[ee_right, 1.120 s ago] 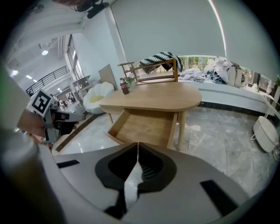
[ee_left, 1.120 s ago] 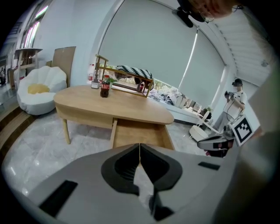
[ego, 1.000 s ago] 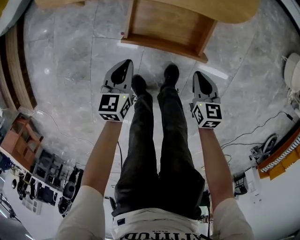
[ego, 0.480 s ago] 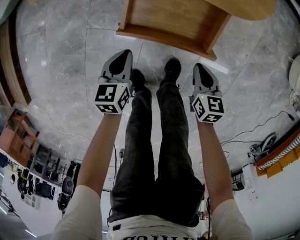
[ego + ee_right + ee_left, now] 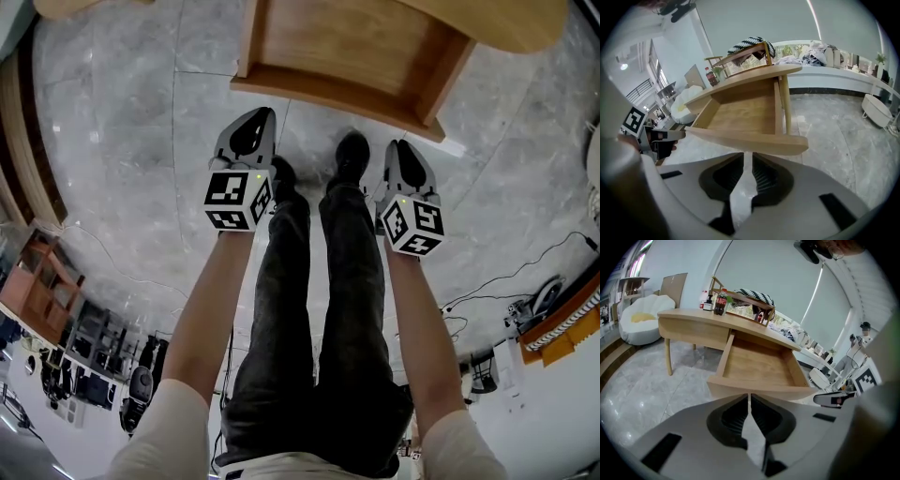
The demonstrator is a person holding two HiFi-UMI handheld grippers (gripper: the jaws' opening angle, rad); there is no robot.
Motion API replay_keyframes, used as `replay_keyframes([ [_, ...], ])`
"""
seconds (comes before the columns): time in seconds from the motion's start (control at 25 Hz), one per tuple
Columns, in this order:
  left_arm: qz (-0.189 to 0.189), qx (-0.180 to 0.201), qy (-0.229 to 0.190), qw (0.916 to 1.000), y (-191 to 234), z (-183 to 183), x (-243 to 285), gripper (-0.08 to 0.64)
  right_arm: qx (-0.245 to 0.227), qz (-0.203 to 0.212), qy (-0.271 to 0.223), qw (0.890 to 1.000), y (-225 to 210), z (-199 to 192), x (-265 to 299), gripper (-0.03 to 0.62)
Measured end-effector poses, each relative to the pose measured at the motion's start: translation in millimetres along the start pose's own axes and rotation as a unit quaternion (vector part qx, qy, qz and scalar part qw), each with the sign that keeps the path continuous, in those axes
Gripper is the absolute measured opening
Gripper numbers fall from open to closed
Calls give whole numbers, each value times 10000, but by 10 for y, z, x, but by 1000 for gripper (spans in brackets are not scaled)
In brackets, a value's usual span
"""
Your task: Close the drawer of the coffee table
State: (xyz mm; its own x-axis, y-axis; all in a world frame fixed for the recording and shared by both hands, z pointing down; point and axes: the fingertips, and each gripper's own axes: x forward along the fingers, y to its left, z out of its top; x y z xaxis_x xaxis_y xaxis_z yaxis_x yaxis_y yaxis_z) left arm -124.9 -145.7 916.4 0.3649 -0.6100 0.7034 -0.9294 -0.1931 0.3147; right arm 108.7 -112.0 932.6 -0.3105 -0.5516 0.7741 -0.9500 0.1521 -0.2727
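Observation:
The wooden drawer (image 5: 347, 47) of the coffee table (image 5: 701, 317) stands pulled out, and it is empty inside (image 5: 757, 364). Its front panel (image 5: 333, 91) faces me. My left gripper (image 5: 259, 118) hangs just short of the panel's left half, jaws shut with nothing in them (image 5: 749, 397). My right gripper (image 5: 397, 150) is below the panel's right end (image 5: 750, 139). Its jaws are opening with a narrow gap (image 5: 747, 158) and nothing between them. Neither gripper touches the drawer.
The person's legs and black shoes (image 5: 350, 153) stand between the two grippers on the marble floor. On the table are bottles (image 5: 720, 303) and a tray with a striped cloth (image 5: 754, 298). A white beanbag chair (image 5: 642, 317) sits to the left, and cables (image 5: 525, 272) lie to the right.
Both grippers have come down and now sit closer to the drawer's front panel. The drawer itself has not moved.

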Motion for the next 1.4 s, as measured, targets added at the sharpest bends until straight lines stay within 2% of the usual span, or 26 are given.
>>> replay_keyframes([
  [0.2, -77, 7, 156, 9998, 31, -128, 153, 28, 43, -65, 3, 10000, -53, -44, 109, 86],
  [0.28, -4, 4, 213, 9998, 86, -168, 191, 80, 58, -125, -7, 9999, -82, -52, 139, 92],
  [0.64, 145, -8, 287, 9995, 210, -219, 404, 167, 167, -359, -55, 9992, -157, -100, 331, 129],
  [0.8, 160, -9, 160, 9997, 201, -154, 464, 175, 229, -539, -182, 9981, -203, -61, 372, 152],
  [1.0, 185, 116, 75, 9997, 196, -138, 476, 179, 235, -572, -362, 9974, -190, -12, 386, 160],
  [1.2, 197, 213, 67, 9996, 163, -100, 468, 179, 141, -592, -366, 9975, -192, 23, 351, 167],
  [1.4, 163, 250, 91, 9995, 155, -105, 463, 179, 266, -679, -369, 9967, -192, 23, 340, 172],
])
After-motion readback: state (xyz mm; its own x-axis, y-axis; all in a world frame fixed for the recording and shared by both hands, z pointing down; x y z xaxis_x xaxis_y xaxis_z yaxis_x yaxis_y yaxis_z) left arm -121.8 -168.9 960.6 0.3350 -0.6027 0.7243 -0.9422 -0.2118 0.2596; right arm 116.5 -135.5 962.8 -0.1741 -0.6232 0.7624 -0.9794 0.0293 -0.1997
